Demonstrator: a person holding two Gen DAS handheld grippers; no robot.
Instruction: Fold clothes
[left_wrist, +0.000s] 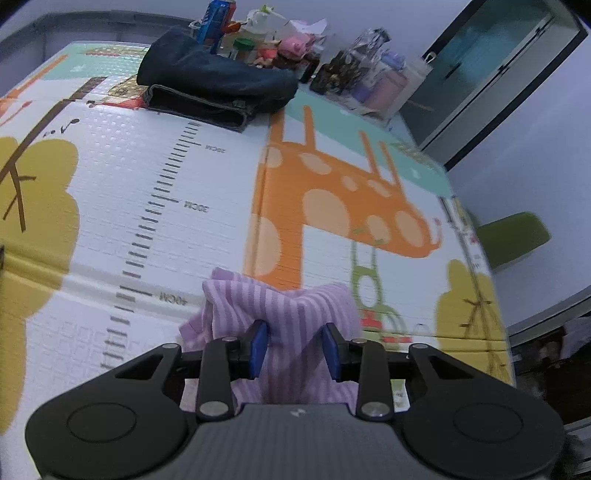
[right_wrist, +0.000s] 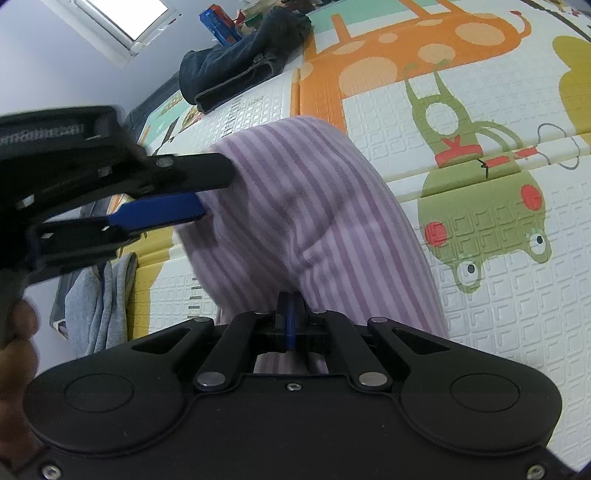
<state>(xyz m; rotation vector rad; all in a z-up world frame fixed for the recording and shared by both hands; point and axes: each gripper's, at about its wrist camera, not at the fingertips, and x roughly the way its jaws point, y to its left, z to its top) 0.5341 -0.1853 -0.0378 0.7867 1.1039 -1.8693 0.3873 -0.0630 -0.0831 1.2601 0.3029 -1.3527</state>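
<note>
A purple striped garment (left_wrist: 280, 302) hangs bunched above the play mat (left_wrist: 129, 184). In the left wrist view my left gripper (left_wrist: 295, 332) has its blue pads part way apart, pressing on a thick fold of this cloth. In the right wrist view the same garment (right_wrist: 306, 206) stretches from my right gripper (right_wrist: 291, 299), whose pads are shut tight on a thin edge of it, up to the left gripper (right_wrist: 218, 188) at the left. A hand (right_wrist: 18, 332) holds that left gripper.
Folded dark jeans (left_wrist: 214, 81) lie at the far end of the mat, with cans, bottles and bags (left_wrist: 258, 37) crowded behind them. A grey garment (right_wrist: 99, 295) hangs off the mat's edge. A green chair (left_wrist: 513, 236) stands beyond the right edge.
</note>
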